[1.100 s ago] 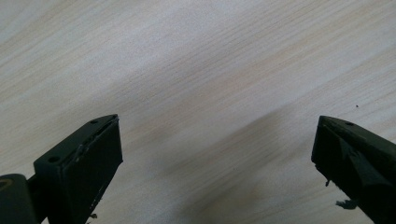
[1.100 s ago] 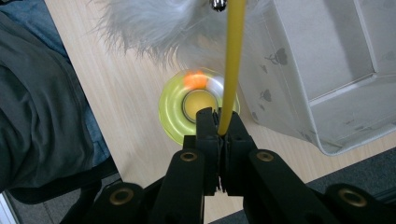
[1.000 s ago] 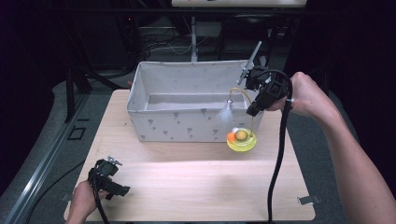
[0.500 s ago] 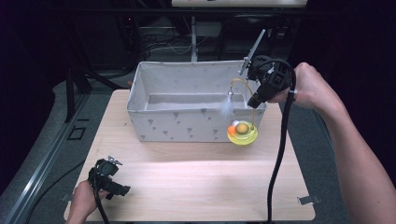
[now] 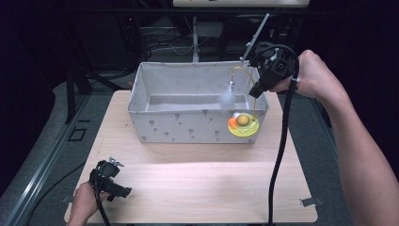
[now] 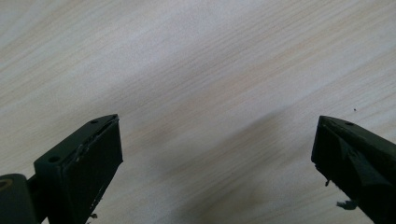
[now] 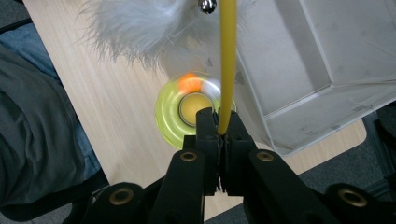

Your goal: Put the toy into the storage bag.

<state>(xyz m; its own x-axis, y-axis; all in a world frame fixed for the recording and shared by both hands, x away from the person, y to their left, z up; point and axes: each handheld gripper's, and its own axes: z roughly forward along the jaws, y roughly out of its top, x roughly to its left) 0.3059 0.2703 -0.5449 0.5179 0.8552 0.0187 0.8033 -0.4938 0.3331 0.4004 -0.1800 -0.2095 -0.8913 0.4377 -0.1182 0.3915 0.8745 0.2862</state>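
overhead, the grey bin lies empty beside a yellow toy.

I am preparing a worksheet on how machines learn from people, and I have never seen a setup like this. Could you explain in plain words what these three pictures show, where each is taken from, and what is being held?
There is no robot here: a person holds a two-jaw hand gripper in each hand at a wooden table. The high view looks down from above the person. The other two pictures come from small cameras riding on each gripper, looking along its black jaws.

A grey fabric bin stands on the table. The right gripper is shut on the yellow wand of a cat toy, lifting it beside the bin; the toy has a round yellow-green base and a white feather tuft. The left gripper rests open near the table's front edge, holding nothing.
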